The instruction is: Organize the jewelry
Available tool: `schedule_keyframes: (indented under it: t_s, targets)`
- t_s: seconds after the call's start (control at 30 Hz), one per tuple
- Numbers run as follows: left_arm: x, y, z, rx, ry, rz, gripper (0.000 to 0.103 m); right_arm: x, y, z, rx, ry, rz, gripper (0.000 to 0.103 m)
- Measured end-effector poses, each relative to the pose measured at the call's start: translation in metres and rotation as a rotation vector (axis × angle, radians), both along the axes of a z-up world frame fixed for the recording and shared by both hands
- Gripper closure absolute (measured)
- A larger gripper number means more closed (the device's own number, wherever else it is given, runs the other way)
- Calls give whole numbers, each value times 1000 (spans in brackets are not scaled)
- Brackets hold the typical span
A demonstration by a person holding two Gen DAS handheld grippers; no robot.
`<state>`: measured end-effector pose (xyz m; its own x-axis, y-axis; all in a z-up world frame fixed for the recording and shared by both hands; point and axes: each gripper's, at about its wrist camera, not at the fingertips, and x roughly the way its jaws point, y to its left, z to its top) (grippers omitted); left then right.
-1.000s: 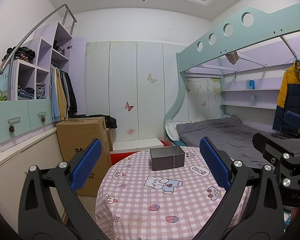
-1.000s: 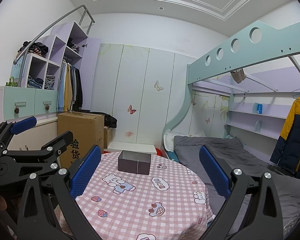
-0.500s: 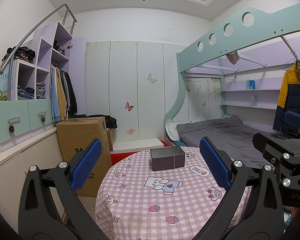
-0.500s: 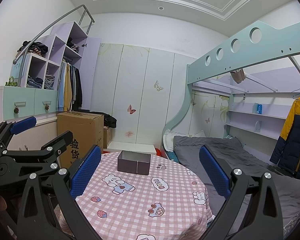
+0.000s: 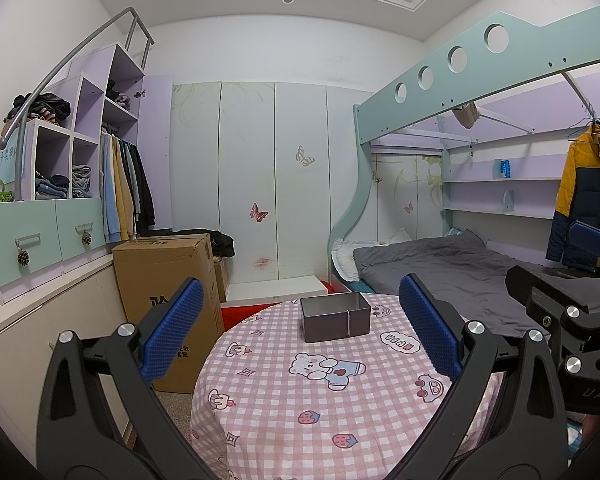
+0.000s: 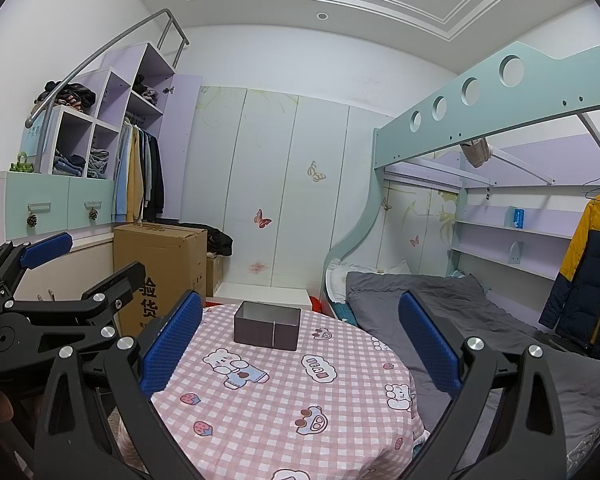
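A small grey box [image 5: 334,317] with a divider stands at the far side of a round table [image 5: 284,396] under a pink checked cloth; it also shows in the right wrist view [image 6: 267,325]. No jewelry shows in either view. My left gripper [image 5: 300,332] is open and empty, held above the near table edge. My right gripper [image 6: 300,336] is open and empty too, to the right of the left one. The right gripper shows at the right edge of the left wrist view [image 5: 572,300]; the left gripper shows at the left edge of the right wrist view [image 6: 76,276].
A tall cardboard box [image 5: 168,292] stands left of the table beside low cabinets [image 5: 24,344]. A bunk bed with grey bedding [image 5: 452,268] lies to the right. A white wardrobe [image 5: 260,184] fills the back wall. A yellow and navy jacket [image 5: 584,188] hangs at right.
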<state>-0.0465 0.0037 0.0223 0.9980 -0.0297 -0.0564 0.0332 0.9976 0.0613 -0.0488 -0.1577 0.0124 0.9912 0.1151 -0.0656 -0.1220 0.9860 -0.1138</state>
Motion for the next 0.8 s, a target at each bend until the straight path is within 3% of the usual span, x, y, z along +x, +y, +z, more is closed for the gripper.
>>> schedule_keyframes:
  t_s: [0.8]
  targets:
    - [0,0,0,0,2,-1,7,1,-3,-1,1,6,-2,8]
